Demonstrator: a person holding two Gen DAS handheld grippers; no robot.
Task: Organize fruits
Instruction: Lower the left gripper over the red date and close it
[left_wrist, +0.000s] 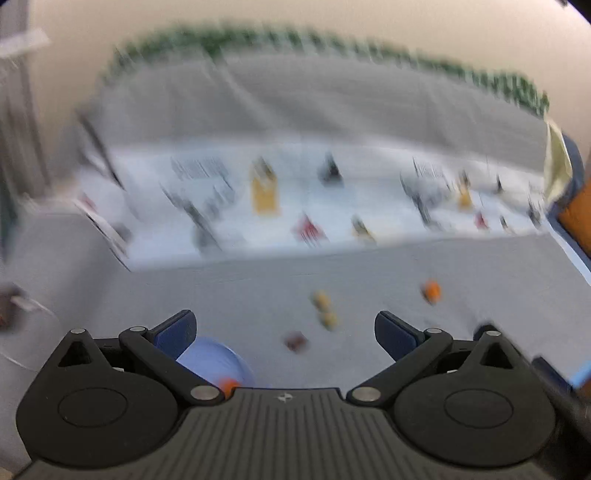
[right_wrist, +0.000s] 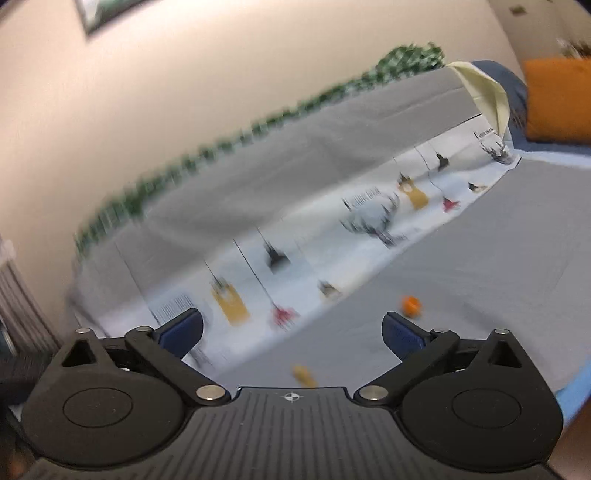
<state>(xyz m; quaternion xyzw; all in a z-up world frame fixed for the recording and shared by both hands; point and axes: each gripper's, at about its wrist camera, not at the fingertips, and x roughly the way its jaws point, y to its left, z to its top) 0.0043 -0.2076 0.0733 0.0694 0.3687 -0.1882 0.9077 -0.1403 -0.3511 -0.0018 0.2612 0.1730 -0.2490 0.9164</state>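
Note:
Both views are motion-blurred. In the left wrist view, a light blue bowl (left_wrist: 218, 360) sits on the grey bed surface by the left finger, with an orange fruit (left_wrist: 228, 385) in it. A yellow fruit (left_wrist: 324, 308), a dark red fruit (left_wrist: 296, 341) and an orange fruit (left_wrist: 431, 290) lie loose on the grey surface ahead. My left gripper (left_wrist: 285, 332) is open and empty above them. In the right wrist view, my right gripper (right_wrist: 291, 334) is open and empty. An orange fruit (right_wrist: 411, 305) lies near the right finger and a yellow fruit (right_wrist: 304, 375) lies just below the jaws.
A white printed cloth (left_wrist: 314, 199) with small pictures lies across the bed behind the fruits; it also shows in the right wrist view (right_wrist: 369, 221). A green patterned edge (left_wrist: 332, 44) runs along the wall. An orange cushion (right_wrist: 557, 99) lies at the far right.

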